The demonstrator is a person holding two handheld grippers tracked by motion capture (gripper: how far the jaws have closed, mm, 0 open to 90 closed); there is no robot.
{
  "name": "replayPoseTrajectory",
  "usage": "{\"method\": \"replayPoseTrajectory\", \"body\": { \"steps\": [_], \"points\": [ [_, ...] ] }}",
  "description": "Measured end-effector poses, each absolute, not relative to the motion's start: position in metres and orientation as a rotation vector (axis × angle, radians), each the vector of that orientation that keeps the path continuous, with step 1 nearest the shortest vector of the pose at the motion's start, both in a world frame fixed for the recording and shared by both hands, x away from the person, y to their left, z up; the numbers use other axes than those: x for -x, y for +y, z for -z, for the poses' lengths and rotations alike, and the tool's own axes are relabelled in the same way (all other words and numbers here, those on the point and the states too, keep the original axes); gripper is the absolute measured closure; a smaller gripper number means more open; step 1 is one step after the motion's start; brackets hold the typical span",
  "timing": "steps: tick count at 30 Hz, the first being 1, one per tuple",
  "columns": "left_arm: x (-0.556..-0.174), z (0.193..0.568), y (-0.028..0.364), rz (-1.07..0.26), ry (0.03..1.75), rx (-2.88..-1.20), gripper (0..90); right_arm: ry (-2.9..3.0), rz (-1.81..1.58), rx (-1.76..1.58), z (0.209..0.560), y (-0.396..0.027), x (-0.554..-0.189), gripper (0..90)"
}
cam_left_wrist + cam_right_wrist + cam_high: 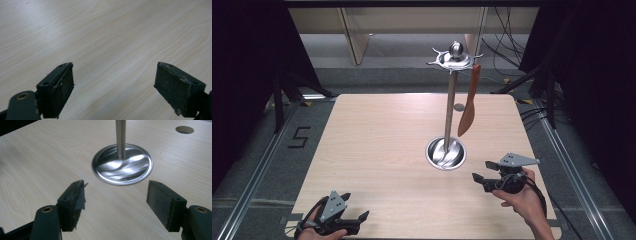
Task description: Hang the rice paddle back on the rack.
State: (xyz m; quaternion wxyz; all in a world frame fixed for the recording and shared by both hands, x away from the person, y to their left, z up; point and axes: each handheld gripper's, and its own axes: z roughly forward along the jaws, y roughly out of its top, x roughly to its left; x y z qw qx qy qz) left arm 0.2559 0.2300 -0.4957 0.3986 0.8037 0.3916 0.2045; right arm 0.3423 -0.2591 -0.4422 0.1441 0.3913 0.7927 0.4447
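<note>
The left gripper (pixel 362 218), jaws wide and empty, sits well left of the utensil stand (pixel 450 110). A wooden spatula (pixel 469 102) hangs from the stand's top, long axis near vertical, blade pointing down. The right gripper (pixel 482 170), just right of the stand's base, gapes empty.

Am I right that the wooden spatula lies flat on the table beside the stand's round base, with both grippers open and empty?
Not quite: the wooden spatula hangs from the hook ring atop the stand, as the high view shows. Both the left gripper and right gripper are open and empty.
</note>
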Motion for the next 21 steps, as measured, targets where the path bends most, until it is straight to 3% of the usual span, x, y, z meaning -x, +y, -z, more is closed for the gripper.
{"method": "replayPoseTrajectory", "body": {
  "steps": [21],
  "points": [
    [-0.258,0.497,0.233,-0.547,0.966,-2.099,15.3,2.307,-1.25,-1.129,0.452,-0.266,-0.336,31.3]
  ]
}}
